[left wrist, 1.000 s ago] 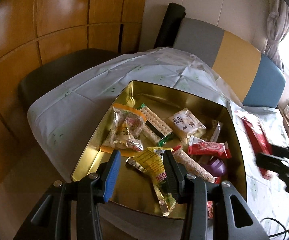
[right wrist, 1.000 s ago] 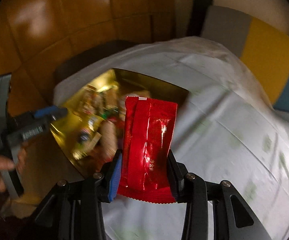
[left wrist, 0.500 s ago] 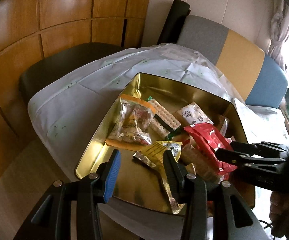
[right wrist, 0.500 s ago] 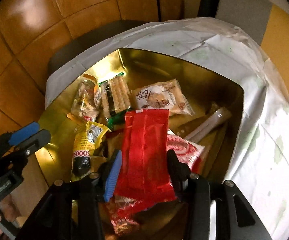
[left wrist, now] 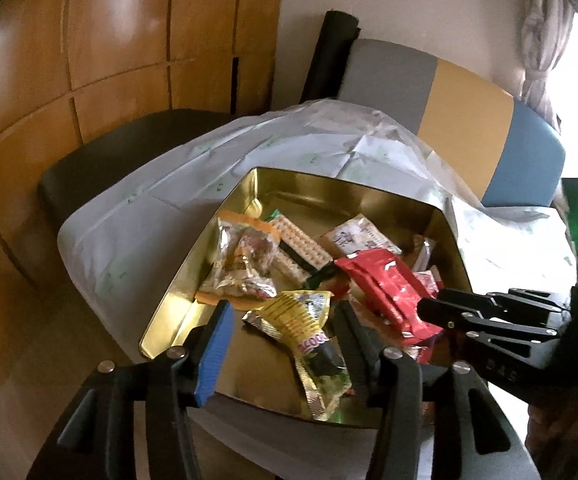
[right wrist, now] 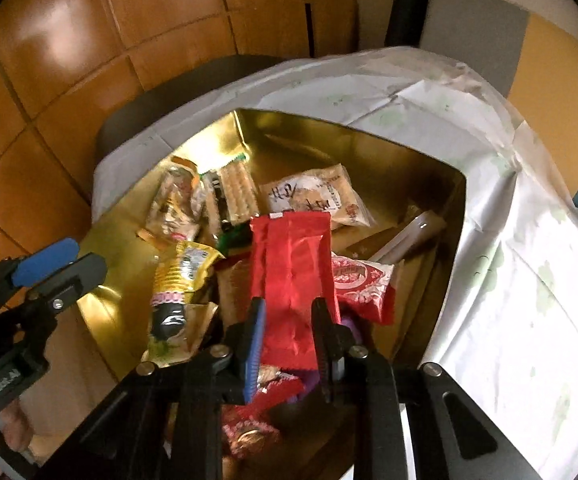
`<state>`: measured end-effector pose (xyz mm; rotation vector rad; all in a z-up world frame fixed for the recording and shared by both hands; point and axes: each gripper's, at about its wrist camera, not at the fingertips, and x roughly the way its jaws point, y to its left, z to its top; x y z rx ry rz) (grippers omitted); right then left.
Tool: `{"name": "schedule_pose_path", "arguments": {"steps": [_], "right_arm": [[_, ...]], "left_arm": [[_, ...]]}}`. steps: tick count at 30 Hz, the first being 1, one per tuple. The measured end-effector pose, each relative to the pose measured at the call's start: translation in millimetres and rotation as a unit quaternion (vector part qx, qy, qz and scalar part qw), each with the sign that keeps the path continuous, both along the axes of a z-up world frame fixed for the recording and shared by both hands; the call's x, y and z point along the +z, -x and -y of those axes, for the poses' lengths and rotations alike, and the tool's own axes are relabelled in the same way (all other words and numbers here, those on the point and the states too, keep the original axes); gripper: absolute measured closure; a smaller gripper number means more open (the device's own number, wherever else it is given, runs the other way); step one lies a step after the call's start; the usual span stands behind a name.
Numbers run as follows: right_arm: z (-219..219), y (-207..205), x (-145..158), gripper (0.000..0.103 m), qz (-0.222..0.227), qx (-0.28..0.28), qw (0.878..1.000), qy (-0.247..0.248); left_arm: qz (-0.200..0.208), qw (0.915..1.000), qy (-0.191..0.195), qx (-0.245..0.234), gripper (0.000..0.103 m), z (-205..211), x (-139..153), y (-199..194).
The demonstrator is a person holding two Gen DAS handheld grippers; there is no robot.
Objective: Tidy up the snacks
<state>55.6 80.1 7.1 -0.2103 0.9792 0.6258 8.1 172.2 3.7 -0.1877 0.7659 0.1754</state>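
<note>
Right gripper [right wrist: 287,338]: clamped on red snack packet [right wrist: 293,276] over gold tin [right wrist: 369,148].
Left gripper [left wrist: 285,344]: opening, empty.
Handling: light, crinkly, slippery; pinch its lower edge.

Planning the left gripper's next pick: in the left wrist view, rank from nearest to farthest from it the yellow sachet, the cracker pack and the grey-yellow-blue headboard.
1. Yellow sachet, between its fingers.
2. Cracker pack, mid-tin.
3. Headboard, beyond the table.

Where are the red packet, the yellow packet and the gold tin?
red packet [right wrist: 293,264], right wrist view, middle of its front face.
yellow packet [left wrist: 301,316], left wrist view, its striped upper part.
gold tin [right wrist: 353,148], right wrist view, bare far inner wall.
</note>
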Motion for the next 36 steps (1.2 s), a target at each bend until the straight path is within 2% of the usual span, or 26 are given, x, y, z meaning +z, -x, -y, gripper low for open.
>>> {"name": "schedule_pose_path", "arguments": {"steps": [4,9,12,17,20,25,29,36], "right_arm": [[16.2,15.3,11.5,0.078,0.021,-0.024,0.999,-0.012],[43.0,36.2,19.6,0.067,0.031,-0.061,0.997,-0.031],[57.7,50.0,21.6,0.067,0.042,-0.084,0.995,-0.033],[78.2,68.5,22.9,0.066,0.065,-0.129,0.989,-0.031],[86.7,77.5,24.1,0.060,0.077,-0.146,0.986,-0.030],[91.2,85.9,22.6,0.055,0.087,-0.155,0.984,-0.027],[94.4,89.4,22.3,0.045,0.088,-0.160,0.983,-0.031],[96.8,92.8,23.0,0.042,0.092,-0.164,0.982,-0.032]], "left_arm": [[0.009,0.9998,-0.011,-0.009,0.050,11.5,4.9,6.4],[0.023,0.9994,-0.021,-0.018,0.049,23.6,9.5,17.1],[0.031,0.9989,-0.029,-0.020,0.049,31.3,12.3,23.8],[0.045,0.9977,-0.042,-0.026,0.039,45.4,19.0,31.0],[0.049,0.9972,-0.049,-0.029,0.036,53.0,21.7,33.4],[0.050,0.9962,-0.068,-0.023,0.035,62.1,24.2,35.7],[0.049,0.9956,-0.079,-0.007,0.033,64.5,25.4,36.4],[0.060,0.9931,-0.100,0.010,0.033,65.7,28.9,38.4]]}}
